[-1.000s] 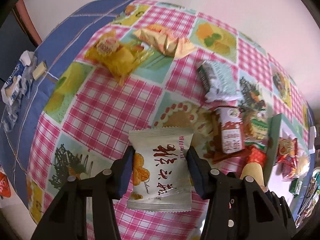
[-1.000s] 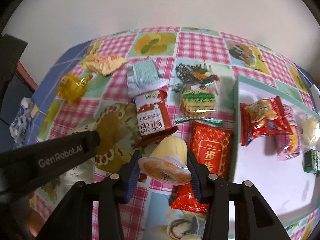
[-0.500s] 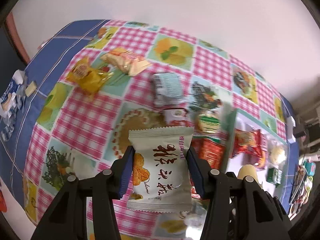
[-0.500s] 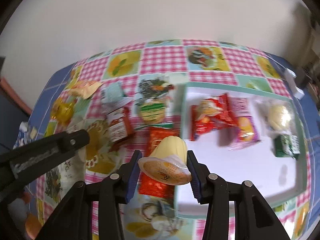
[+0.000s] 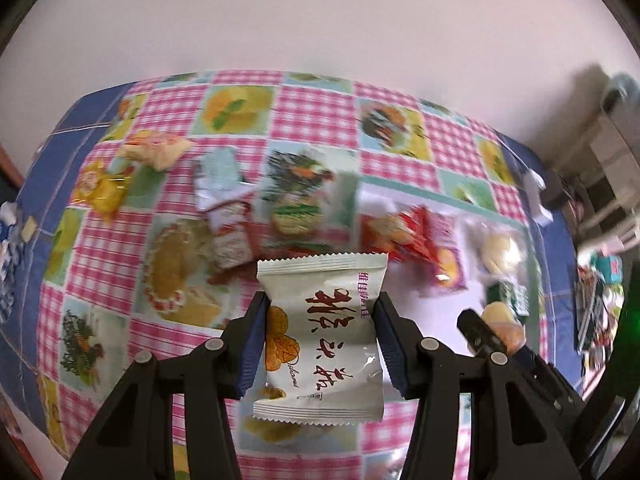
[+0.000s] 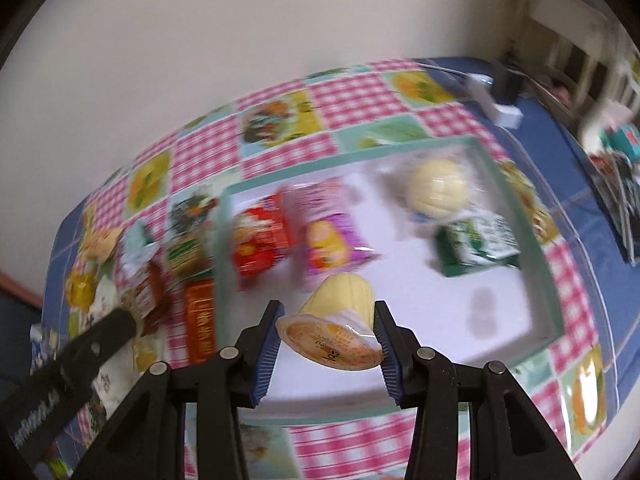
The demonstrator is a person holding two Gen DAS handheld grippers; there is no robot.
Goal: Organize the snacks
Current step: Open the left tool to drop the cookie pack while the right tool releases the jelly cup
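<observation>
My left gripper [image 5: 320, 336] is shut on a white snack packet [image 5: 322, 340] with red characters, held above the checkered tablecloth near the left edge of the white tray [image 5: 452, 308]. My right gripper [image 6: 326, 346] is shut on a yellow jelly cup [image 6: 336, 320], held above the tray's [image 6: 420, 292] near part. The tray holds a red packet [image 6: 258, 240], a pink packet [image 6: 328, 236], a round yellow snack [image 6: 438, 190] and a green packet [image 6: 476, 244]. The right gripper with its jelly cup [image 5: 504, 324] shows at the lower right of the left wrist view.
Loose snacks lie on the cloth left of the tray: a yellow packet [image 5: 102, 192], a pale packet [image 5: 156, 150], a teal-white packet [image 5: 218, 172], a red-white packet [image 5: 230, 236], a green cookie packet [image 5: 296, 216] and a red packet [image 6: 200, 324]. Clutter [image 6: 624, 176] lies at the table's right end.
Both grippers have swung right, from over the loose snacks to the tray, each still holding its snack. The right gripper now hangs over the tray.
</observation>
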